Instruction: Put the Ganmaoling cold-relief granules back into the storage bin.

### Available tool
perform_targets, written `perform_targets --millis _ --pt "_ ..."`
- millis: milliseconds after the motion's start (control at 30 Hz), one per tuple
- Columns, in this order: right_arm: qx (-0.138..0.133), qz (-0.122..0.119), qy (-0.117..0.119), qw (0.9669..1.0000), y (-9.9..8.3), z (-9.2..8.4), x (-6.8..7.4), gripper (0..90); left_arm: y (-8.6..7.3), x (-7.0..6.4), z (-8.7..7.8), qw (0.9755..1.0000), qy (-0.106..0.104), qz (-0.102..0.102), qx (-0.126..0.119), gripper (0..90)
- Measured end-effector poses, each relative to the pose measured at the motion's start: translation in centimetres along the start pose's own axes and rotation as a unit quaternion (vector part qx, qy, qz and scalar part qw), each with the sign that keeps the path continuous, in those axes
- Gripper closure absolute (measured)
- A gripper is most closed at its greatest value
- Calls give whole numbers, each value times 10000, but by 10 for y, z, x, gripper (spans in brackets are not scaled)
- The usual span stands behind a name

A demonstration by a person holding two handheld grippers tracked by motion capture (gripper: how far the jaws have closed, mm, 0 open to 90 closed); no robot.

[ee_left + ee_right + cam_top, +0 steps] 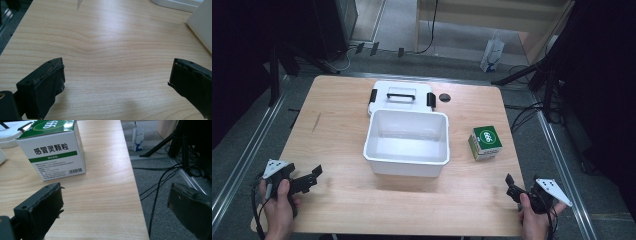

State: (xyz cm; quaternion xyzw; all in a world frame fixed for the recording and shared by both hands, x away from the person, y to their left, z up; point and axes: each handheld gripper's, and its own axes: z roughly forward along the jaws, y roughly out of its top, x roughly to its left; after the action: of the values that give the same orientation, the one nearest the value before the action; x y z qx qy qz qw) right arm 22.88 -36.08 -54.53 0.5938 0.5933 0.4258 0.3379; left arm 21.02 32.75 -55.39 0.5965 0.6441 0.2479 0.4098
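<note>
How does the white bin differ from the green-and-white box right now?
The white bin is open-topped and shows nothing inside; the green-and-white box is closed, with a green printed top. The bin is much the larger. The bin sits mid-table with its lid lying behind it; the box stands alone nearer the table's right edge, ahead of the right gripper. Both rest upright on the wooden table, untouched.

Green-and-white medicine box (485, 142): small carton, green top with white oval logo, white sides with black print, green stripe and barcode. Stands upright, closed, on the desk near the right edge, roughly midway along it, slightly skewed to that edge, apart from it.
</note>
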Motion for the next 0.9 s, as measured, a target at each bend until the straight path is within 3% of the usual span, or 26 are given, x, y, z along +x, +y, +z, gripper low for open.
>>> perform_targets --millis 200,233,267,367,400,467,600,700,733,900 --pt "134 76 38 9999 2 3 -3 2 0 0 0 10000 3 -4 6 6" --pt "246 232 112 9994 4 4 -3 2 0 0 0 10000 3 -4 6 6" --pt "278 492 331 9979 7 3 -4 1 0 -1 0 10000 0 17 2 6" --pt "357 608 414 9967 17 3 -2 1 0 -1 0 10000 -1 6 5 6" --pt "506 292 268 9979 25 4 4 1 0 0 0 10000 -7 -5 8 6" --pt "715 18 229 9972 31 7 8 1 0 0 0 10000 -25 6 16 6" --pt "1111 -243 264 9932 46 12 17 1 0 1 0 10000 -47 10 26 6" --pt "1534 -574 288 9861 57 19 25 0 0 1 0 10000 -59 0 29 6" --pt "1737 -586 386 9823 61 21 27 0 0 1 0 10000 -64 -13 30 6" --pt "2550 -697 400 9636 85 36 39 0 0 1 0 10000 -62 -27 22 6"
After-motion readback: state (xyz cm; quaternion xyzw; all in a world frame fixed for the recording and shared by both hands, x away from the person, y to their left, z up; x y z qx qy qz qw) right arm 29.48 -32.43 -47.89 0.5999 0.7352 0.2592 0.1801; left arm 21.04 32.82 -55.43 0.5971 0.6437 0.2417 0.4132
